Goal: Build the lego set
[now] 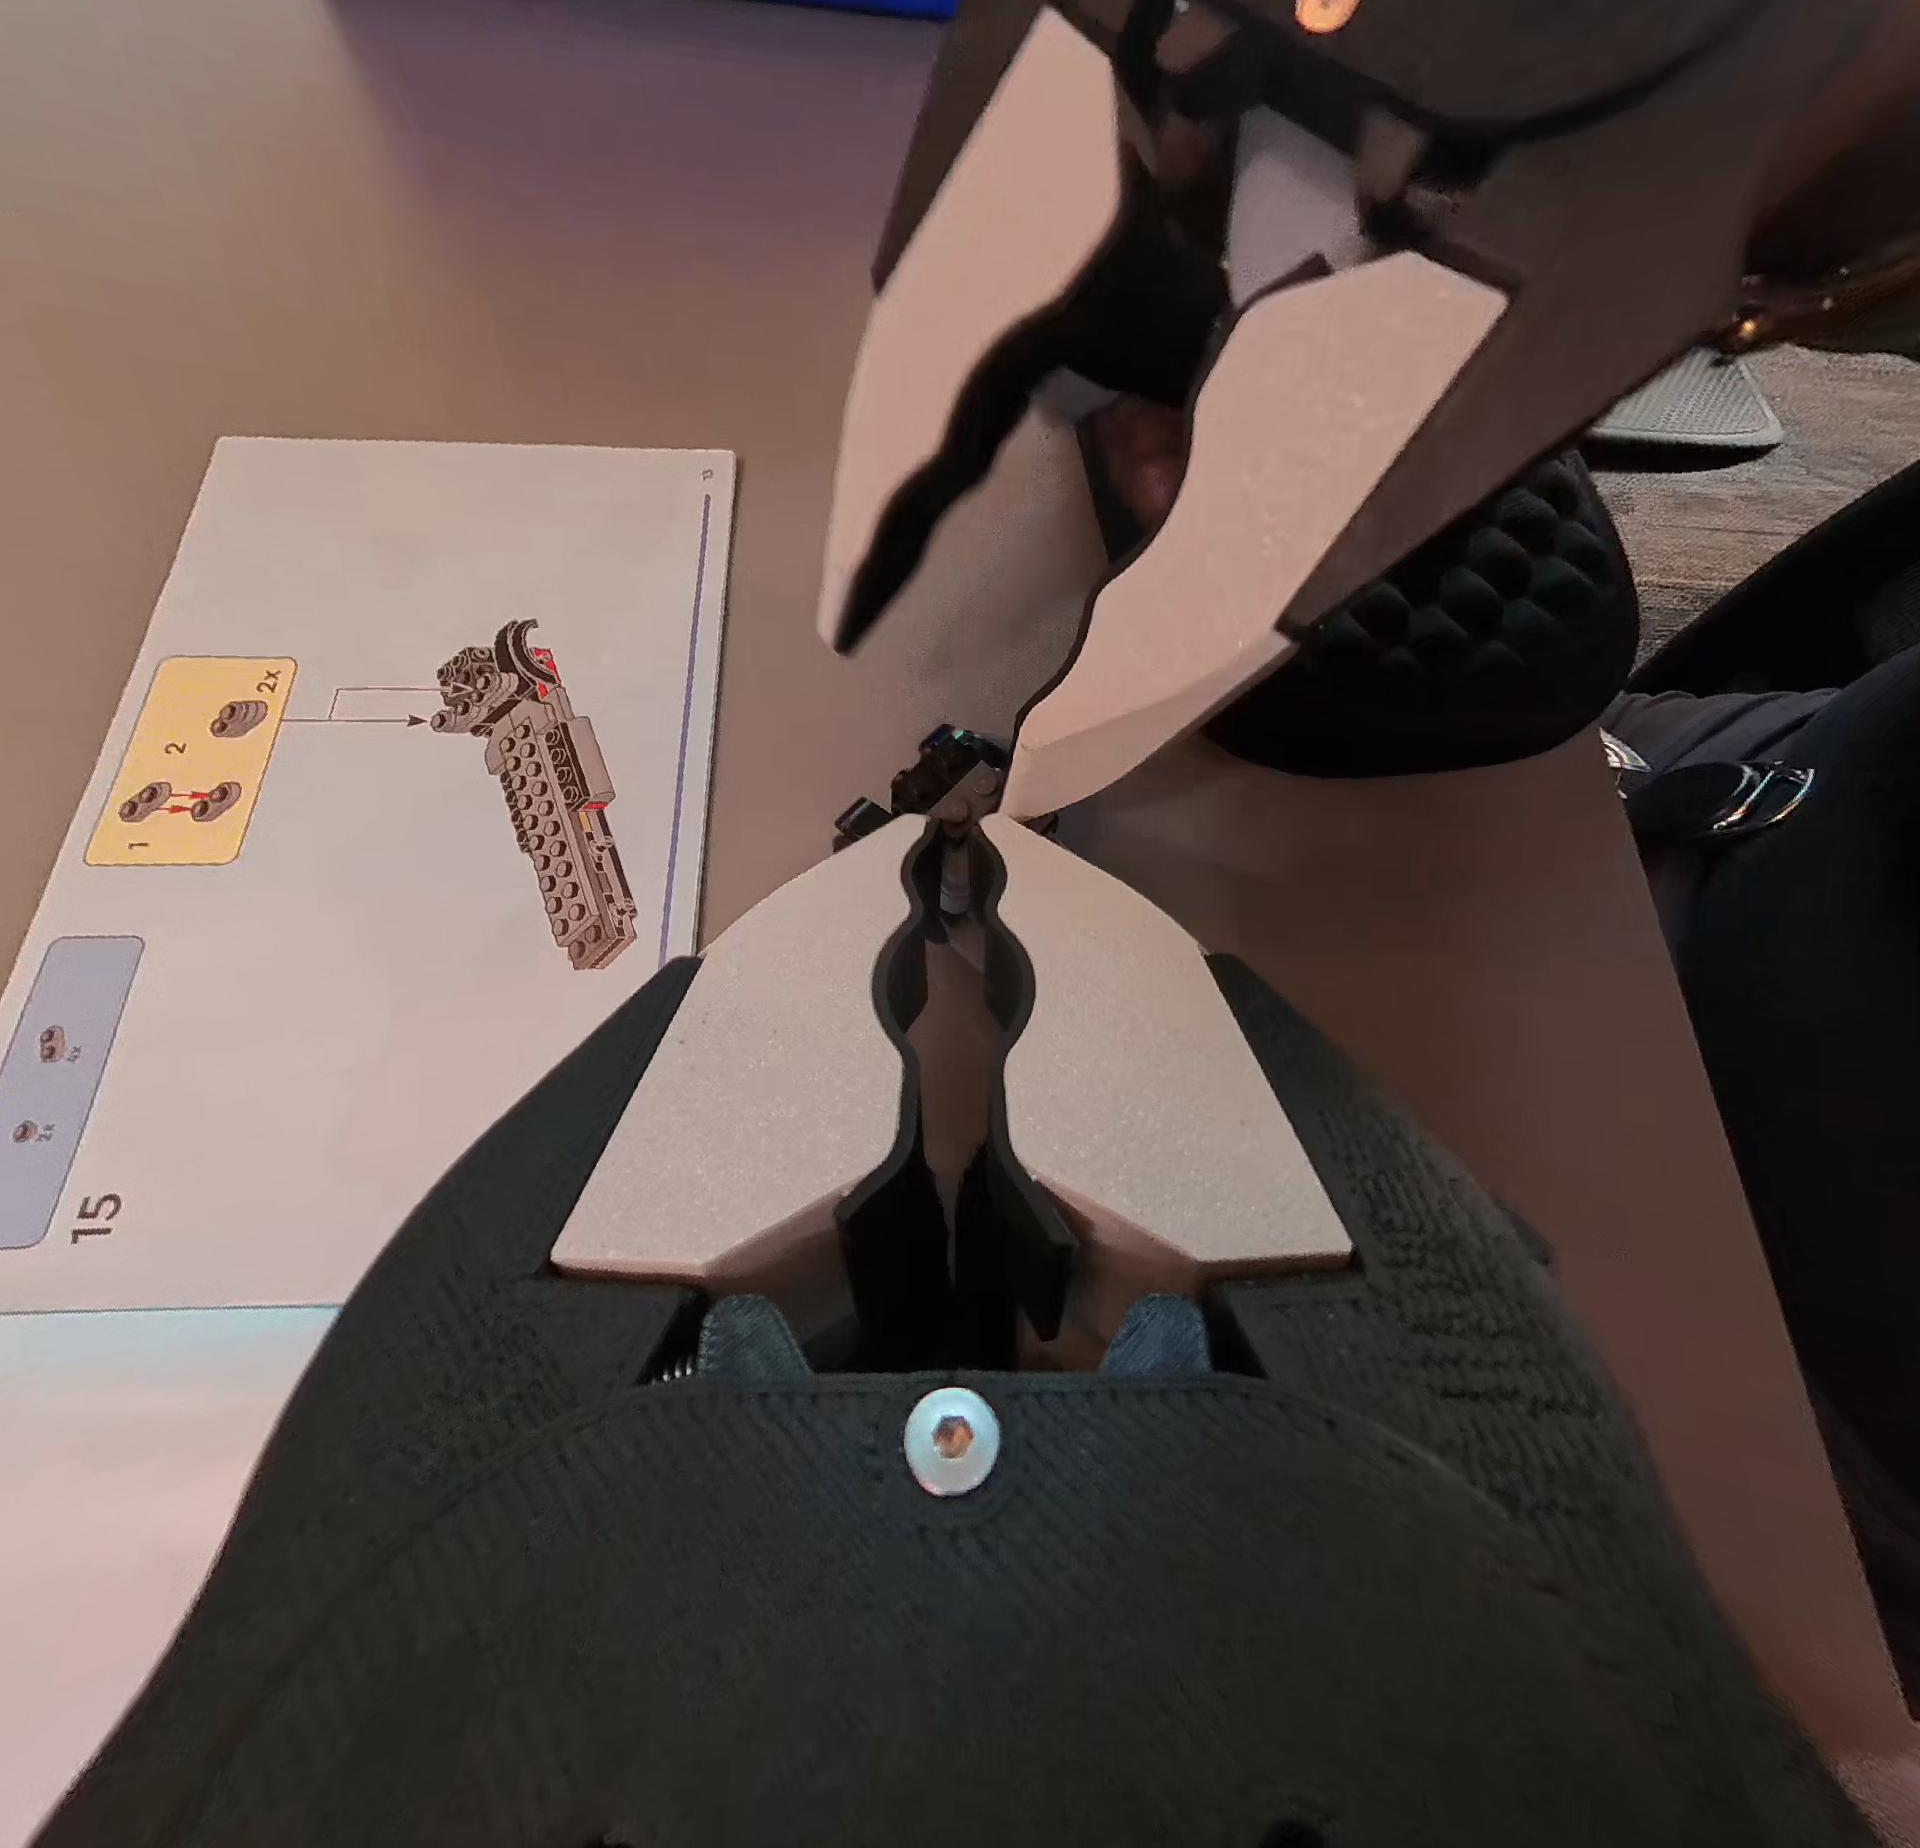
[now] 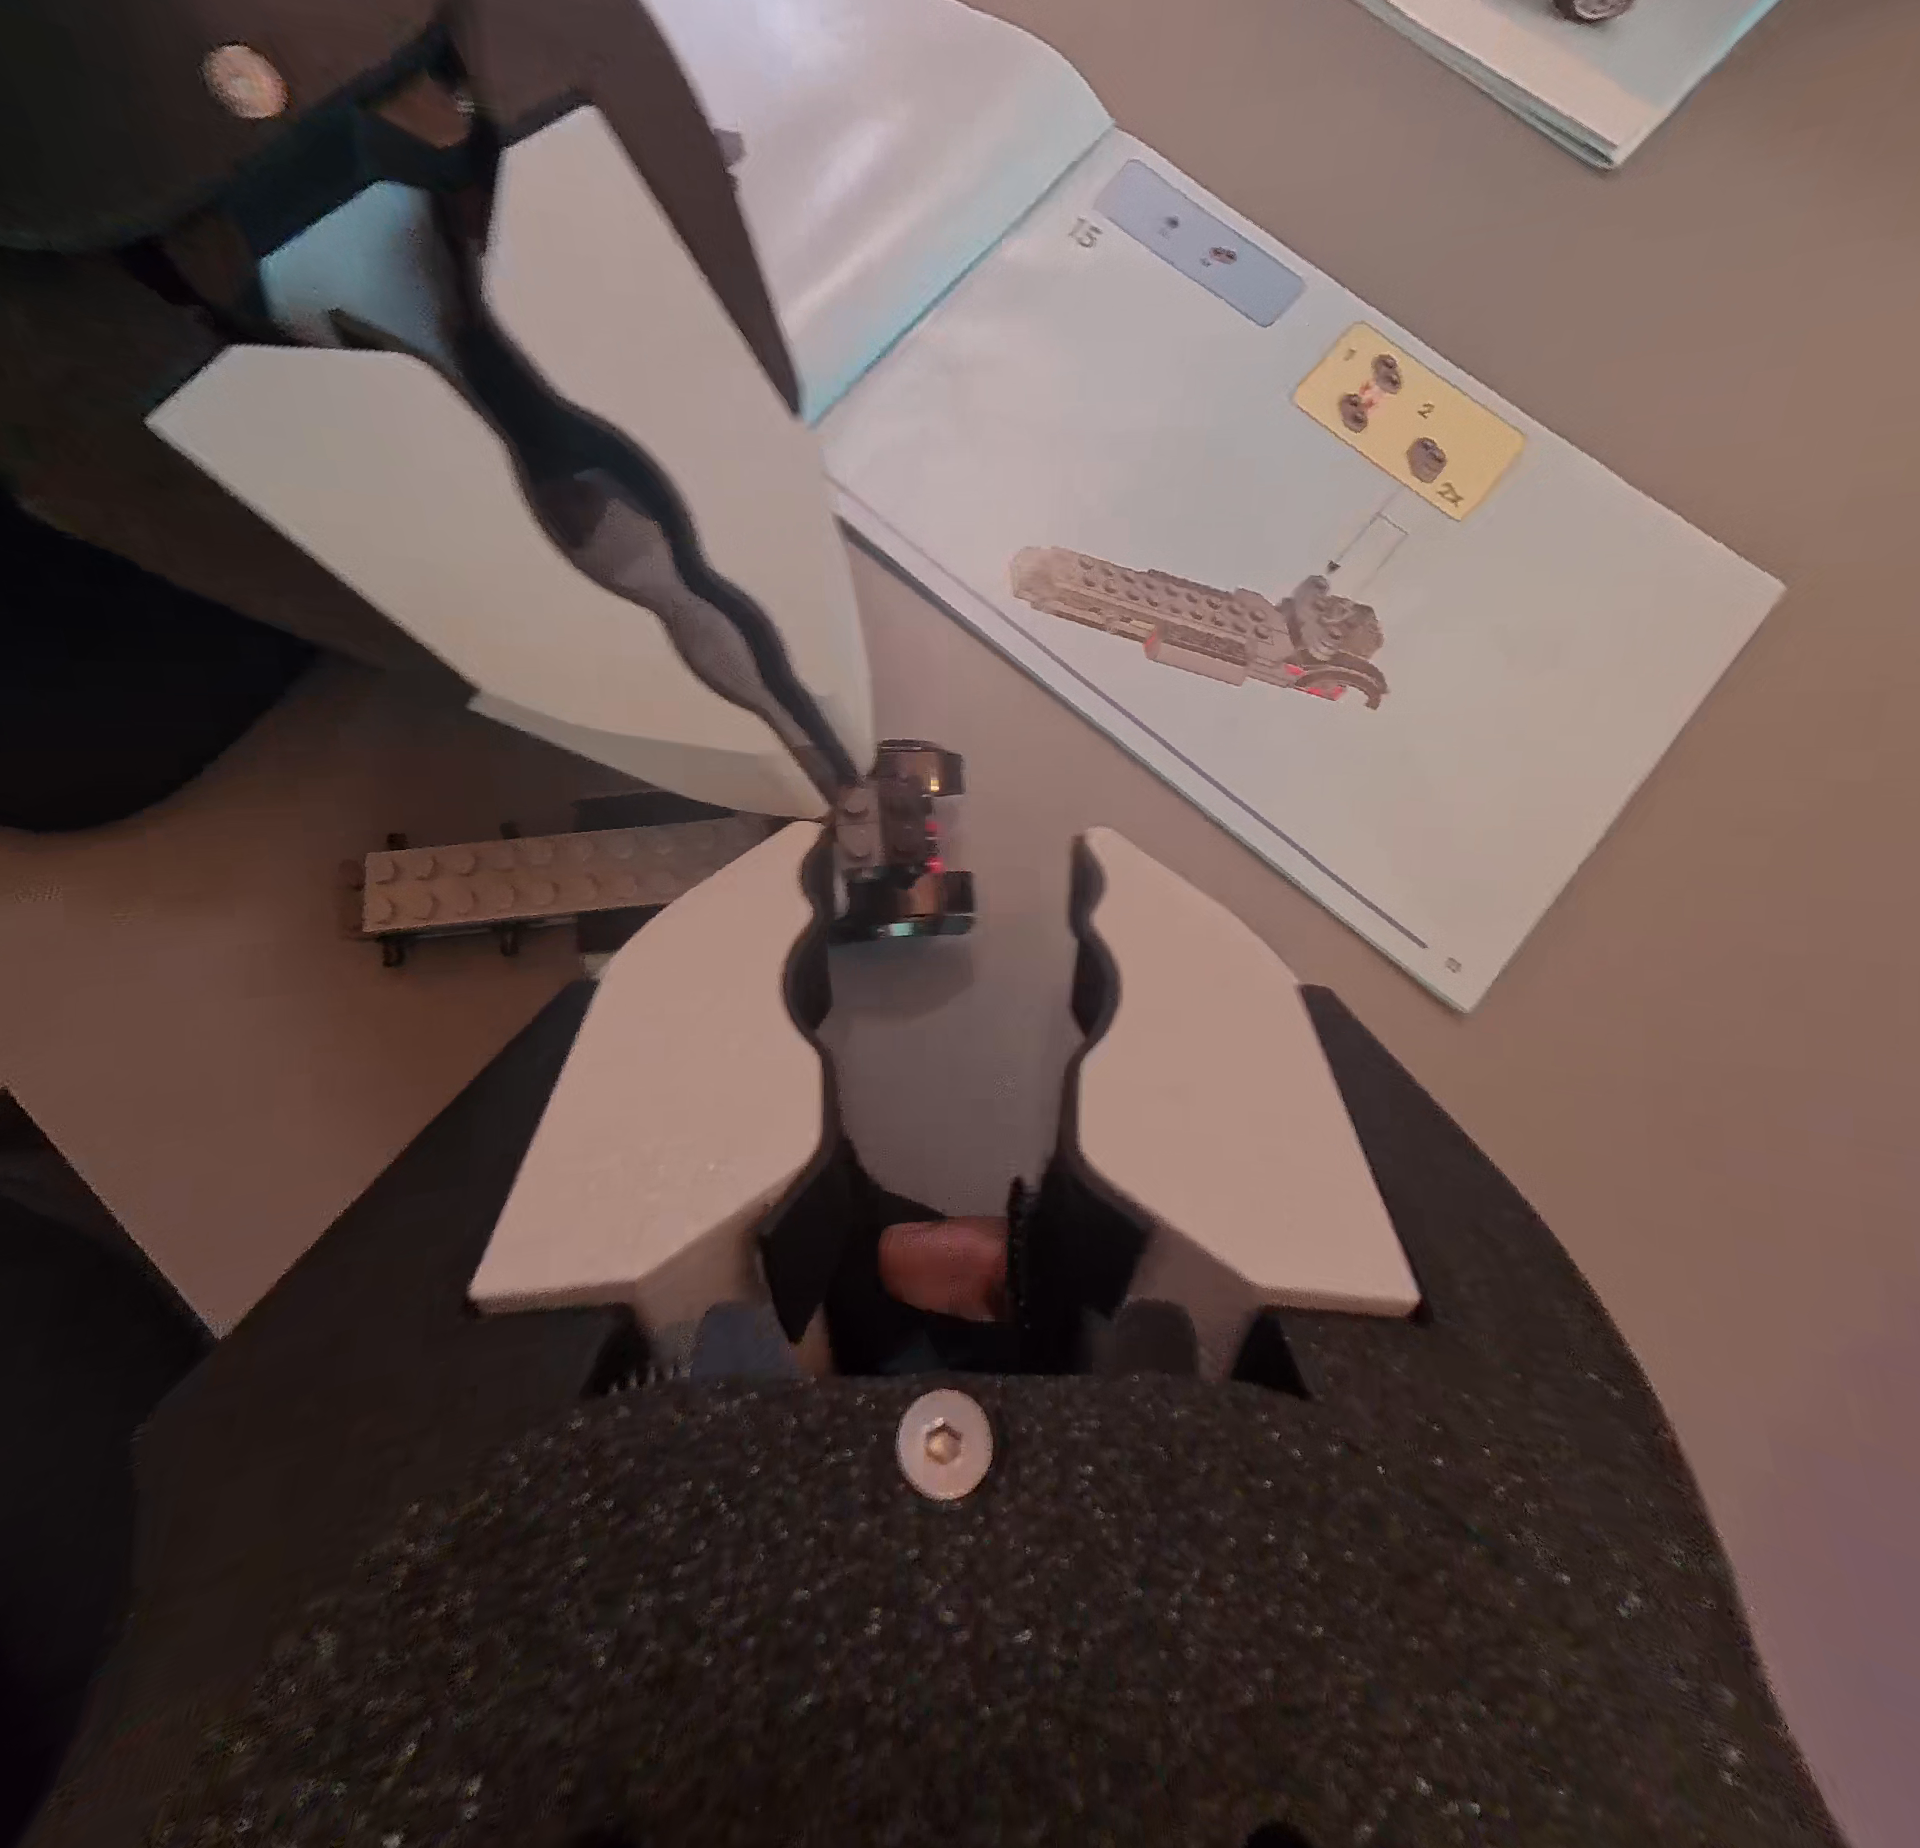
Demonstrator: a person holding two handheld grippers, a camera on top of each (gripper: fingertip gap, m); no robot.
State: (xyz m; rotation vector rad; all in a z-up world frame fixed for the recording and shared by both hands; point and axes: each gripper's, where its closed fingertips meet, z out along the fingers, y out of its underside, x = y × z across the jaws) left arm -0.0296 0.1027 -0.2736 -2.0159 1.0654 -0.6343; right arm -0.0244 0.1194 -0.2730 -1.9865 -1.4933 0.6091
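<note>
Grey-brown tabletop point(image 2: 1662, 344), item list. Open instruction booklet point(image 2: 1195, 551) near the far edge, second booklet point(image 2: 1621, 63) at a corner. Lego chassis point(image 2: 520, 879), long grey studded plate with dark front assembly point(image 2: 914, 842), lies mid-surface. Left gripper point(image 1: 961, 832): jaws nearly closed, pinching a small grey piece at the assembly. Right gripper point(image 2: 945, 863): jaws parted wide, holding nothing, one fingertip point(image 2: 800, 842) touching the assembly. Advice, as judgement: brace the chassis with the right gripper, press the piece squarely down onto its studs.
</note>
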